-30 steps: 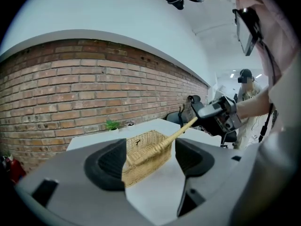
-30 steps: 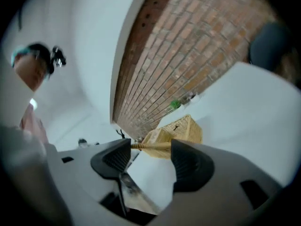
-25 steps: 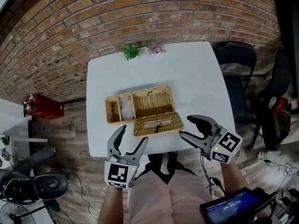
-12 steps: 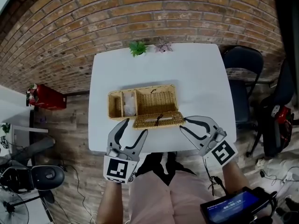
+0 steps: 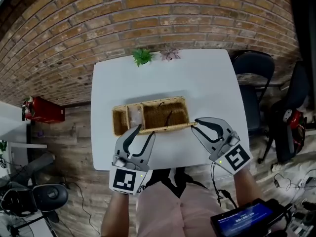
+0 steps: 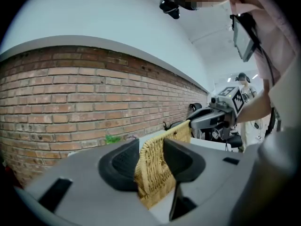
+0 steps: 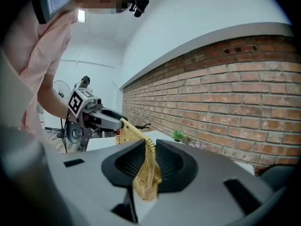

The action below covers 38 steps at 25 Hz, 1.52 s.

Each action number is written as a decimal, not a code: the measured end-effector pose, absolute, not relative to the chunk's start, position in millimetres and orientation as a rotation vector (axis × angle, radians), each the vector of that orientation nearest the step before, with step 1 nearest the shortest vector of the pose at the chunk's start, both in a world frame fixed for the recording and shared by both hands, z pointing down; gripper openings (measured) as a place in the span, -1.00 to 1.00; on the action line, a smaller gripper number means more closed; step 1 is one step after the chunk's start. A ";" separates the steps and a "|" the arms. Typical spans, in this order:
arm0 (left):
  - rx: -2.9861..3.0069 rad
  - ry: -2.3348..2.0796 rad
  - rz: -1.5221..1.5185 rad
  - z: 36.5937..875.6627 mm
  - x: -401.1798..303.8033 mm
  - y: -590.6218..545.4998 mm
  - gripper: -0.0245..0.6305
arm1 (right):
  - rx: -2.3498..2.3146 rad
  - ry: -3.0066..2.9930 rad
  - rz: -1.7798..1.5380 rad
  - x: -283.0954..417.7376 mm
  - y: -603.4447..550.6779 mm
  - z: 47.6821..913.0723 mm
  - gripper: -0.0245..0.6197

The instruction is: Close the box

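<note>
Nearest the person, the left tool (image 5: 144, 131) has just been closing its jaws and now pinches the left end of the wicker lid (image 5: 165, 128), the weave caught between both pads. The right tool (image 5: 195, 126) has likewise just been closing and is clamped on the lid's right end. The lid stands roughly on edge between them, its long axis running left to right across the person's front, with each hand at its own end, so neither is the nearer.

The open box (image 5: 114, 122) lies just beyond the lid, touching it along the near rim, on the white table (image 5: 207, 78). The closing move therefore looks to be a swing away from the person and down over the box. A divider marks off a small left compartment with something pale in it, too small to name. It seems to sit below the rim and is unlikely to block the lid.

Well beyond, at the table's far edge, stand a green plant (image 5: 142, 57) and a pink plant (image 5: 170, 55), clear of the lid's path, with the brick wall (image 5: 148, 14) behind
</note>
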<state>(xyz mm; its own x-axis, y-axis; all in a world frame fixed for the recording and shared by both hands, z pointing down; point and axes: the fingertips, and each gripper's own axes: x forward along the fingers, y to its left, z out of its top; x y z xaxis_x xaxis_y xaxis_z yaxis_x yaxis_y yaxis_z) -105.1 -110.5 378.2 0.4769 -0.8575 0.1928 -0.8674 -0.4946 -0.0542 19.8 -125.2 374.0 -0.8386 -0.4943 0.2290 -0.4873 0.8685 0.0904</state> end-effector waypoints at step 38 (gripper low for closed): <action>2.495 -1.533 0.304 430.6 -125.9 -196.6 -0.41 | 0.839 -2.673 0.246 14.8 -219.5 435.5 -0.63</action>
